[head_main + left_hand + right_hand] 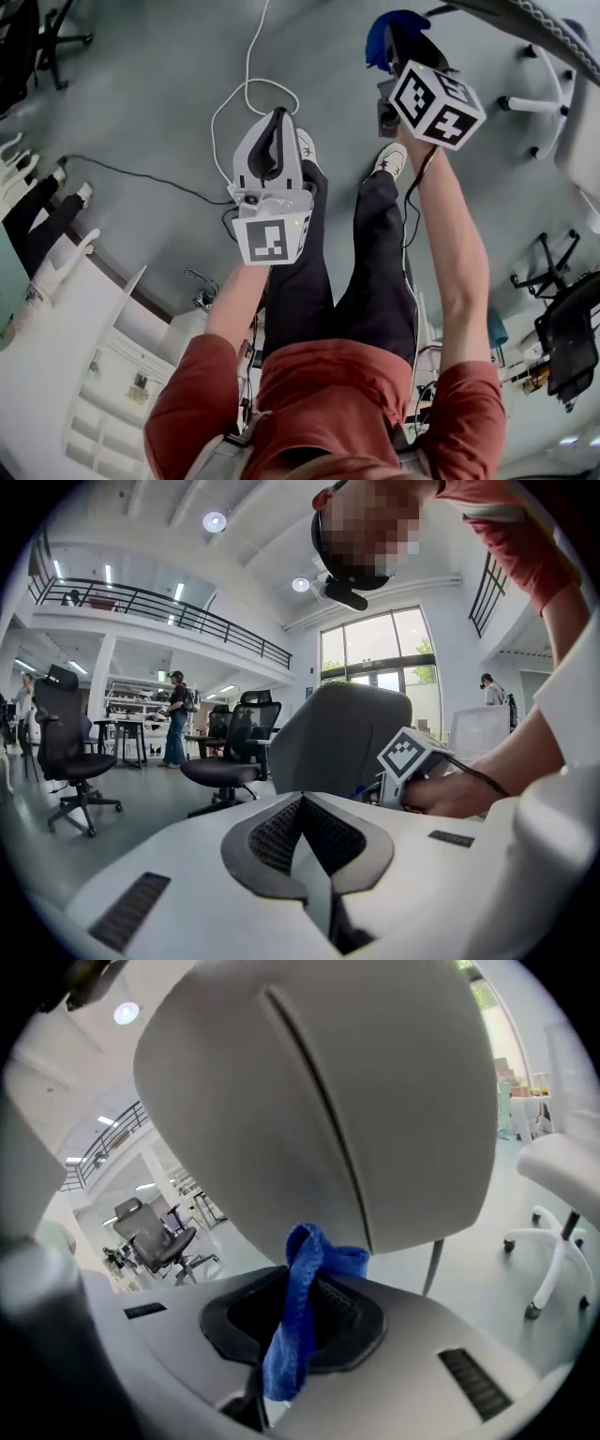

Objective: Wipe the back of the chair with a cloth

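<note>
**Cloth at the chair back, wiping not clearly under way**

Right gripper (pixel 309 1302): fingers clenched on a blue cloth (pixel 298 1269). The cloth is pinched mid-length, so a loop sticks out past the tips and a tail hangs down toward the camera. That loop is likely the wiping face.

The grey chair back (pixel 319 1101) fills the right gripper view. The cloth's top sits just at its lower edge, near the centre seam. Can't tell whether they touch.

In the head view the right arm is stretched forward with the cloth out front. The chair back shows only as a grey rim at the top right corner.

Left gripper (pixel 302 808): fingers closed together, nothing between them. It is held lower and off to the side, well apart from the chair back, probably just keeping clear of the working arm. Its view shows the same chair back ahead, with the right gripper's marker cube beside it.

Judgement: approach or first contact. The next move needs the loop pressed flat on the shell and dragged across it. Risk: the loose tail slips out of the fingers under drag.
</note>
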`<state>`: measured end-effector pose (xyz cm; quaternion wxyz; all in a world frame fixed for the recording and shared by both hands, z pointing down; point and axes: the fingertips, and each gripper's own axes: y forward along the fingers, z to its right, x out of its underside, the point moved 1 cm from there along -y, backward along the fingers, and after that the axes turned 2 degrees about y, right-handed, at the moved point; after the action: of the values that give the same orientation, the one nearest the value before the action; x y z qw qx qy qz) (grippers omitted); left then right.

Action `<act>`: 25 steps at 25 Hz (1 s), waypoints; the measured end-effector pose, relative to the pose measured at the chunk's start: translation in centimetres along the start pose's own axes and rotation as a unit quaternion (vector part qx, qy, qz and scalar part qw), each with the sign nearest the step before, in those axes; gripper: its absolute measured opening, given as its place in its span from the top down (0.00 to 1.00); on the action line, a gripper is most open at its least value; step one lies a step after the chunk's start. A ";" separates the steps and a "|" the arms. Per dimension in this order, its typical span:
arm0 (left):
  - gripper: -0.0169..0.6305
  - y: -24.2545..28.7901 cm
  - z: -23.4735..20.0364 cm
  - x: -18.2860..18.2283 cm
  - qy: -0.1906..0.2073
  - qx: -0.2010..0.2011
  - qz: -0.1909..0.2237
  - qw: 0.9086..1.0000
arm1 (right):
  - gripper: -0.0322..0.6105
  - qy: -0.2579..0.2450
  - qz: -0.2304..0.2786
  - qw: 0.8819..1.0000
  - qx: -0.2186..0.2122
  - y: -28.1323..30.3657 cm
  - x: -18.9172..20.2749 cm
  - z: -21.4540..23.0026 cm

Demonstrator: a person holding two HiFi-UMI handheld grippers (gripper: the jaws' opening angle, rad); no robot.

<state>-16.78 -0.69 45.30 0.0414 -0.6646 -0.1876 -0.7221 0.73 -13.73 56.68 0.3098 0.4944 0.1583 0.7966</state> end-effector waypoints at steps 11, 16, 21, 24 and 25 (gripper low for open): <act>0.95 4.7 12.7 -2.3 0.001 0.067 0.005 0.998 | 0.86 0.036 0.030 0.997 0.057 -11.8 -1.4 11.1; 0.95 5.4 16.5 -2.3 0.003 0.089 -0.002 0.996 | 0.86 0.047 0.045 0.995 0.071 -13.2 -2.5 14.5; 0.95 5.9 18.3 -2.8 0.007 0.102 -0.005 0.995 | 0.86 0.033 0.056 0.996 0.066 -12.4 -6.0 16.1; 0.95 5.9 18.5 -2.7 0.011 0.103 -0.010 0.995 | 0.86 0.012 0.060 0.996 0.066 -10.7 -8.3 16.4; 0.95 5.8 18.7 -2.7 0.011 0.102 -0.009 0.995 | 0.86 0.002 0.060 0.996 0.065 -10.1 -9.1 16.5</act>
<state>2.94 -0.53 44.83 0.1044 -0.6474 -0.2663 -0.7065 21.67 -12.89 52.45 0.2278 0.5208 0.1804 0.8027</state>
